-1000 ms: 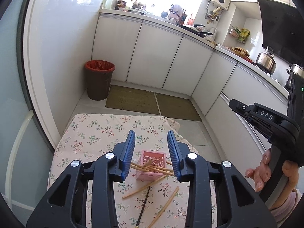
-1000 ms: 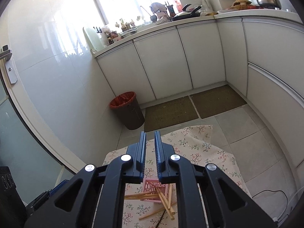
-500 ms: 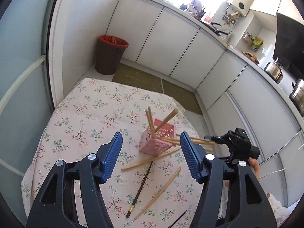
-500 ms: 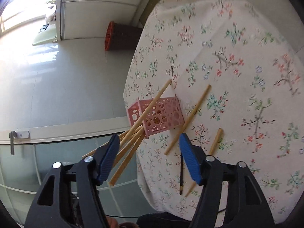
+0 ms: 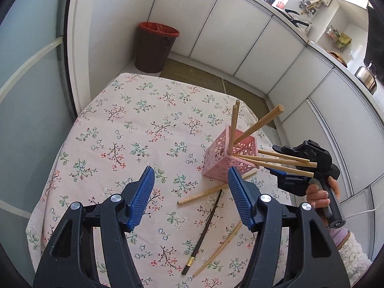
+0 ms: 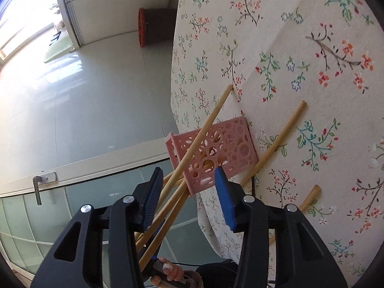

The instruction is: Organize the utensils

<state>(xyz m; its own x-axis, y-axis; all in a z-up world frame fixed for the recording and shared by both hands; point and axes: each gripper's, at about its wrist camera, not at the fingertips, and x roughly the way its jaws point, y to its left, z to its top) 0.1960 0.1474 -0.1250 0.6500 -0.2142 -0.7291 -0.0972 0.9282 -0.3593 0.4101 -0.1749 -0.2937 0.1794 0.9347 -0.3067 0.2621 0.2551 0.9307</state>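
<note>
A pink perforated basket (image 5: 229, 154) stands on the floral tablecloth (image 5: 124, 129) with several wooden chopsticks (image 5: 256, 126) sticking out of it. Loose wooden chopsticks (image 5: 202, 194) and one dark chopstick (image 5: 204, 234) lie on the cloth in front of it. My left gripper (image 5: 189, 198) is open and empty, above the cloth just left of the basket. My right gripper (image 6: 187, 196) is open, its jaws either side of the basket's (image 6: 213, 151) rim and the chopsticks (image 6: 201, 136) leaning out; it also shows in the left wrist view (image 5: 304, 168), right of the basket.
A brown bin with a red liner (image 5: 156, 46) stands on the floor beyond the table. White kitchen cabinets (image 5: 240, 38) run along the back and right. A glass door with a handle (image 6: 38, 189) is at the left.
Both grippers have opened wide from nearly closed. Both views have tilted down toward the table, and the right gripper has moved close to the basket's right side.
</note>
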